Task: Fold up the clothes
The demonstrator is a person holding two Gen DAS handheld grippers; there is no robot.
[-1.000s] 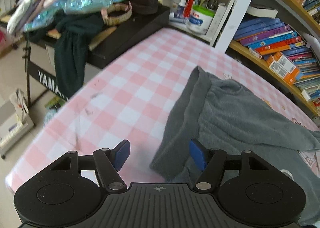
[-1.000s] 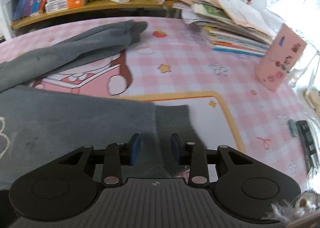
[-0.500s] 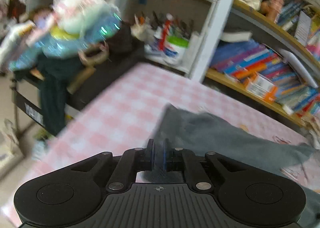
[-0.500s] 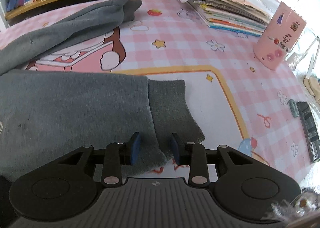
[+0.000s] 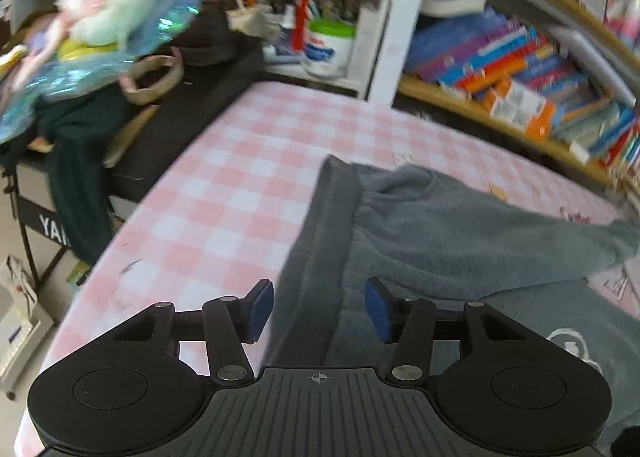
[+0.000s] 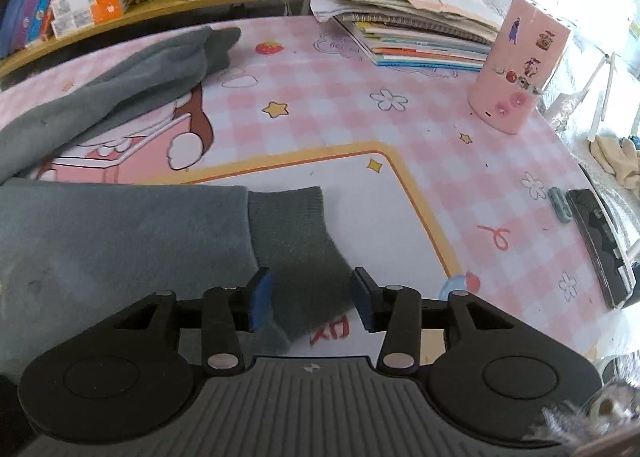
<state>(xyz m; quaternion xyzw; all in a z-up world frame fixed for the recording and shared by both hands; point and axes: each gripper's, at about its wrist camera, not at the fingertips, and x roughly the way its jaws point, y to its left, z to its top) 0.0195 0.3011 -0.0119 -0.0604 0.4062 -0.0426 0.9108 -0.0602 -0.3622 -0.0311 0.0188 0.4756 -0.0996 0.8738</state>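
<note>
A grey sweatshirt (image 5: 420, 225) lies on the pink checked tablecloth (image 5: 240, 193). In the left wrist view my left gripper (image 5: 318, 309) is open, its blue pads either side of the ribbed hem (image 5: 316, 241), holding nothing. In the right wrist view my right gripper (image 6: 312, 299) is open over the ribbed cuff (image 6: 296, 233) of a flat sleeve (image 6: 120, 233). The other sleeve (image 6: 132, 69) lies folded across the far side of the table.
A bookshelf (image 5: 520, 69) lines the back. A stack of books (image 6: 408, 25) and a pink pen pot (image 6: 520, 73) stand at the far right. A black case (image 6: 600, 241) lies at the right edge. A cluttered black keyboard stand (image 5: 132, 105) is left of the table.
My left gripper, shut on the hem half a second ago, has opened and the hem lies on the table. My right gripper has opened wider and the cuff sits lower between its pads.
</note>
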